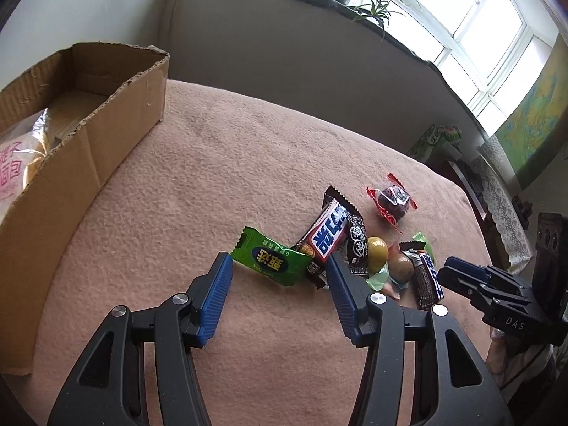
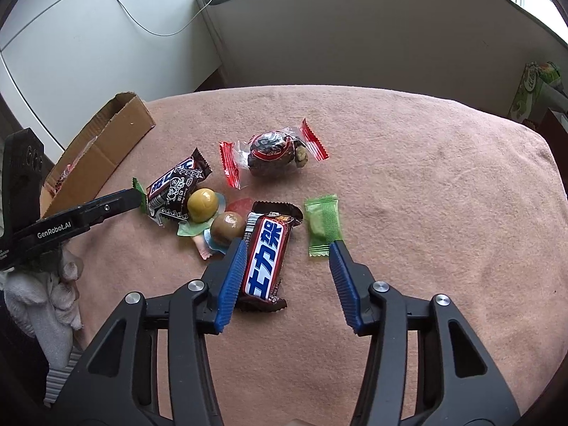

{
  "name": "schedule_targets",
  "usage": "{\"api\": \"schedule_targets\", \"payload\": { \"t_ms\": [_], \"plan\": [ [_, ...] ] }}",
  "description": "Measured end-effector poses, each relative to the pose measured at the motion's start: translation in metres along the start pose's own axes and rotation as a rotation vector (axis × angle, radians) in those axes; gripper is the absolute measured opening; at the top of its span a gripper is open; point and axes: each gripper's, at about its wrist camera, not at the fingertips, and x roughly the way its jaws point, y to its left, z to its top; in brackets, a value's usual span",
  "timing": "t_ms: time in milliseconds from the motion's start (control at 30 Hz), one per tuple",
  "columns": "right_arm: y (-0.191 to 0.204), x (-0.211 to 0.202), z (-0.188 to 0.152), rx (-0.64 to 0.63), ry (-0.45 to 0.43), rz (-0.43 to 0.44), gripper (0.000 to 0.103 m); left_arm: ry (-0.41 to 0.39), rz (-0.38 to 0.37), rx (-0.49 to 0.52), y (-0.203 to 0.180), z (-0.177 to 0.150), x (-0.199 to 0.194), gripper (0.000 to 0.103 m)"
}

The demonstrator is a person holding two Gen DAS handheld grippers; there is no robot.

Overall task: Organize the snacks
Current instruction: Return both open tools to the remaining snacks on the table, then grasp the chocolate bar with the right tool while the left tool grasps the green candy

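Blue-padded fingers of the left gripper [image 1: 278,261] stand nearest in the left wrist view, tilted down at the pink blanket [image 1: 213,163]; they are spread apart, with one green candy [image 1: 270,262] lying between the tips, and I cannot tell if a pad touches it. Behind it lie two brown chocolate bars [image 1: 325,236], one near the right pad and the other further right, one black-and-white packet [image 1: 356,245], two round candies [image 1: 377,250], and one dark candy in a clear red-edged wrapper [image 1: 392,200] a bit apart. One cardboard box [image 1: 88,145] stands at the left on the blanket with a bread packet [image 1: 21,156] inside. At the right edge the right gripper [image 1: 458,277] comes in low. From the right wrist view, the right gripper [image 2: 287,252] also points downward, its jaws released, no closed grip. One chocolate bar [image 2: 266,259] lies between them, touching the left pad, while the right pad stands free of it. One small pale green packet [image 2: 323,225] lies just beyond the right fingertip. The left gripper [image 2: 136,197] reaches in from the left, held by a hand [image 2: 65,284] in a light sleeve.
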Motion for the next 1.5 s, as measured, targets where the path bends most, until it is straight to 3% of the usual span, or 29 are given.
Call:
{"api": "schedule_targets", "payload": {
  "t_ms": [167,433,600,733,1033,1133,1233,1500],
  "plan": [
    [0.001,0.006,0.000,-0.004,0.014,0.003,0.047,0.002,0.021,0.019,-0.001,0.004,0.008,0.050],
    [0.015,0.008,-0.002,-0.059,0.014,-0.013,0.046,-0.023,0.110,0.211,-0.023,-0.001,0.006,0.042],
    [0.020,0.005,-0.006,-0.085,0.003,-0.030,0.046,-0.041,0.115,0.178,-0.010,-0.008,-0.006,0.042],
    [0.019,0.008,-0.010,-0.084,0.018,-0.027,0.046,-0.017,0.102,0.212,-0.015,-0.013,-0.002,0.042],
    [0.027,0.022,-0.007,-0.077,0.028,-0.023,0.042,-0.009,0.205,0.271,-0.028,-0.007,0.020,0.028],
    [0.028,0.029,-0.005,-0.080,0.039,-0.032,0.036,-0.013,0.203,0.260,-0.024,-0.006,0.018,0.021],
    [0.028,0.030,-0.003,-0.089,0.040,-0.038,0.032,-0.012,0.186,0.251,-0.020,-0.006,0.017,0.020],
    [0.026,0.028,-0.006,-0.076,0.032,-0.037,0.030,-0.020,0.170,0.221,-0.014,-0.005,0.011,0.019]
  ]
}}
